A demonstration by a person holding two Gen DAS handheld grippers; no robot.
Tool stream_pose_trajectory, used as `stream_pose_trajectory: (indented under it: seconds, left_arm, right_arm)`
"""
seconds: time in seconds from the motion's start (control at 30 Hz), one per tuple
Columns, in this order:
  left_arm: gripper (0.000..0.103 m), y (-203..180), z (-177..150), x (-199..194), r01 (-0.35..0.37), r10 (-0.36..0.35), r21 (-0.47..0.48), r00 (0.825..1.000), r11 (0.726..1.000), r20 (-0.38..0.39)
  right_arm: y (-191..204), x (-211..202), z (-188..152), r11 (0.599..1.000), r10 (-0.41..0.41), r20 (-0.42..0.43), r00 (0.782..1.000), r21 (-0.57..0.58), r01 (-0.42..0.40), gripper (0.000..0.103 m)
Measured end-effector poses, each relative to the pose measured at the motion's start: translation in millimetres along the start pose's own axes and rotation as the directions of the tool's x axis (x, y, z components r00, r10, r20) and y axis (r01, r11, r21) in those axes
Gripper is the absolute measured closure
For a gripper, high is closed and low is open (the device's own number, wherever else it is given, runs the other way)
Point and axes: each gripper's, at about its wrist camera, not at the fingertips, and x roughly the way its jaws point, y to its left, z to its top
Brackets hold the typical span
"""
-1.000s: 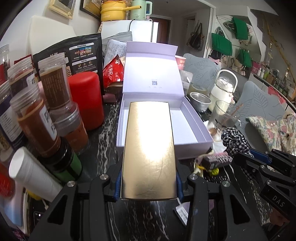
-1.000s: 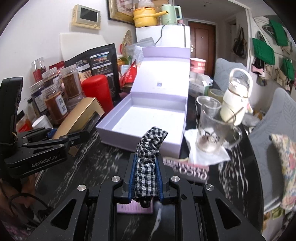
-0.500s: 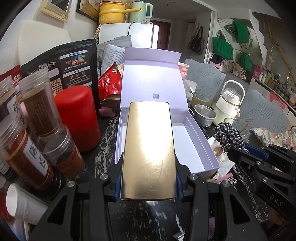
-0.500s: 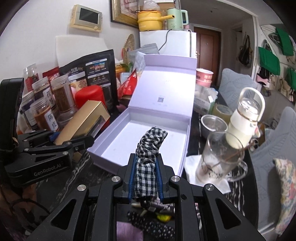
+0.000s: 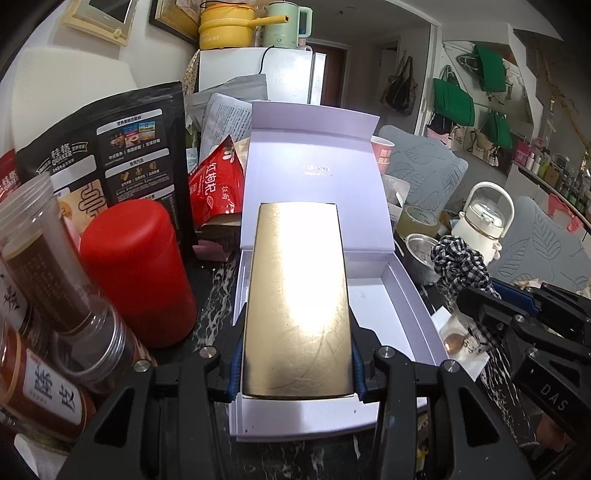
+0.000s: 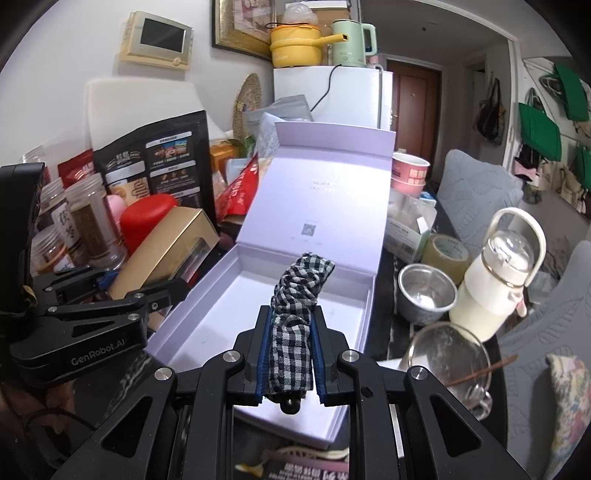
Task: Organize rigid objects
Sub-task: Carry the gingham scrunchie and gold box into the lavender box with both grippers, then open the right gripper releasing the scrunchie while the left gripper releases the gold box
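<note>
Now both tools nearer lavender box (image 5: 413, 317)

Room beyond the tongs: white wall (image 6: 55, 44) to the left, carrying a cream wall panel with a dark screen (image 6: 157, 38) and a gilt-framed picture (image 6: 240, 26). Straight ahead, a white fridge (image 6: 354, 96); on top of it a yellow cooker pot (image 6: 295, 44) and a pale green kettle (image 6: 349, 42). Right of the fridge, a dark brown door (image 6: 413, 99). Far right wall: green tote bags (image 5: 452, 98) hanging on hooks. Grey quilted chairs (image 5: 424, 166) stand ahead and right of the tongs. Table (image 5: 218, 291) surface is black marble with white veining. Lighting even, indoor.
</note>
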Motion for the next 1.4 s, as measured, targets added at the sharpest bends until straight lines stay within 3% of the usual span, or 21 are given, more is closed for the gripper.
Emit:
stream_pose_trajectory:
  seconds: [0.3,0.5,0.77,1.1,1.3,1.4]
  left_arm:
    - [0.060,-6.6,26.7,21.2,-0.014,0.013,0.027,1.000,1.000,0.017]
    - [0.060,-3.9,39.1,49.7,-0.019,0.020,0.022,0.999,1.000,-0.033]
    - [0.060,2.8,31.2,81.8,-0.072,0.077,0.048,0.992,0.996,-0.098]
    - [0.059,-1.4,26.9,99.0,-0.082,0.090,0.068,0.987,0.994,-0.135]
    - [0.059,0.8,25.7,108.4,-0.115,0.124,0.061,0.978,0.991,-0.167]
    - [0.058,3.7,25.1,113.3,-0.159,0.165,0.046,0.966,0.986,-0.201]
  right_arm:
    - [-14.7,30.6,22.6,1.000,-0.003,-0.002,1.000,0.022,0.003,0.084]
    - [-24.3,50.3,32.2,0.999,0.001,-0.022,1.000,0.034,-0.001,0.084]
    - [-31.0,81.0,32.8,0.999,-0.006,-0.083,0.997,0.034,0.008,0.084]
    - [-32.8,102.8,20.9,0.999,-0.016,-0.159,0.987,0.039,0.022,0.083]
    - [-33.2,116.6,14.9,0.998,-0.021,-0.207,0.978,0.045,0.031,0.082]
    - [-36.0,119.7,13.4,0.998,-0.021,-0.223,0.975,0.058,0.034,0.082]
